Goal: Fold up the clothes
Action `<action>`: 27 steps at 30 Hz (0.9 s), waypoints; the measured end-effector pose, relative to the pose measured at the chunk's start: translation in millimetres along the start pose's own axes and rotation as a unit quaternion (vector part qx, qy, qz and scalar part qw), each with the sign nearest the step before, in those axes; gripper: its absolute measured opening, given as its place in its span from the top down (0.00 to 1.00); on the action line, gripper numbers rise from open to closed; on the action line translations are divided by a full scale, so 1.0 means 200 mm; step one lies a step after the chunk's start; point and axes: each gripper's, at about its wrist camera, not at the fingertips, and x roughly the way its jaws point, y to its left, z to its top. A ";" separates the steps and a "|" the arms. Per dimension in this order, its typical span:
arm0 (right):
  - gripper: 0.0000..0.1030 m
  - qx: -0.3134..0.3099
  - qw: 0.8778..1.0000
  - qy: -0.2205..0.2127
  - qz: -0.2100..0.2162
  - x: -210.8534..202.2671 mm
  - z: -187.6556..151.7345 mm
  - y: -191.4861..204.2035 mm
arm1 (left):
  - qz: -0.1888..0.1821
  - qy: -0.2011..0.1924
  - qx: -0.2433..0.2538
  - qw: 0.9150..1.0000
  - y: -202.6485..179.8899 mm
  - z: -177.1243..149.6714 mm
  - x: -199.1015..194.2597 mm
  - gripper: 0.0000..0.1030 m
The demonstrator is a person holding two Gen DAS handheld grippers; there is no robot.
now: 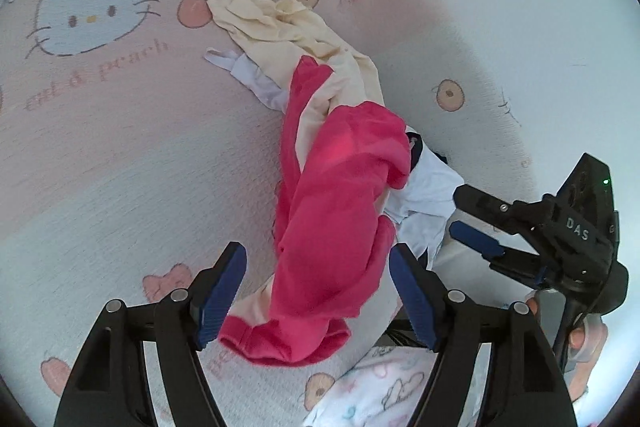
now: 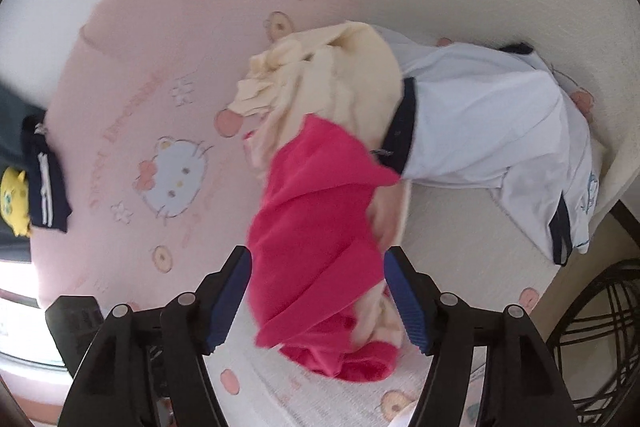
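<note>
A heap of clothes lies on a pink and white cat-print bedsheet (image 1: 100,147). A bright pink garment (image 1: 332,207) lies crumpled on top of a cream garment (image 1: 280,27), with a white garment with navy trim (image 1: 428,187) beside them. My left gripper (image 1: 318,255) stands open, its blue pads on either side of the pink garment's lower part without pressing it. My right gripper (image 1: 458,211) reaches in from the right, open, near the white garment. In the right wrist view my right gripper (image 2: 316,255) is open around the pink garment (image 2: 316,207), with the cream garment (image 2: 340,87) and the white garment (image 2: 480,127) beyond.
A folded navy garment with white stripes (image 2: 48,179) and a yellow plush toy (image 2: 14,195) lie at the sheet's left edge. A black wire basket (image 2: 600,339) stands off the bed at lower right. A patterned cloth (image 1: 380,395) lies near me. A hand (image 1: 580,339) holds the right gripper.
</note>
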 end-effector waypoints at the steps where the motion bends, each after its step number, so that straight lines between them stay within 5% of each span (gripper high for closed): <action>1: 0.34 0.009 1.000 0.002 0.003 0.02 0.01 -0.03 | 0.001 0.003 0.000 1.000 0.00 0.01 0.02 0.30; 12: 0.34 0.087 0.995 0.046 0.021 0.37 0.10 -0.30 | -0.019 0.031 -0.019 0.999 -0.03 0.15 0.26 0.30; 23: 0.34 0.206 0.972 0.031 0.114 0.58 0.10 -0.47 | -0.008 0.028 0.002 1.000 -0.03 0.21 0.42 0.30; 24: 0.34 0.210 0.970 0.032 0.122 0.59 0.10 -0.47 | -0.005 0.025 0.002 1.000 -0.03 0.21 0.43 0.31; 27: 0.34 0.174 0.979 0.026 0.105 0.60 0.13 -0.41 | -0.002 0.024 0.007 1.000 -0.02 0.20 0.45 0.55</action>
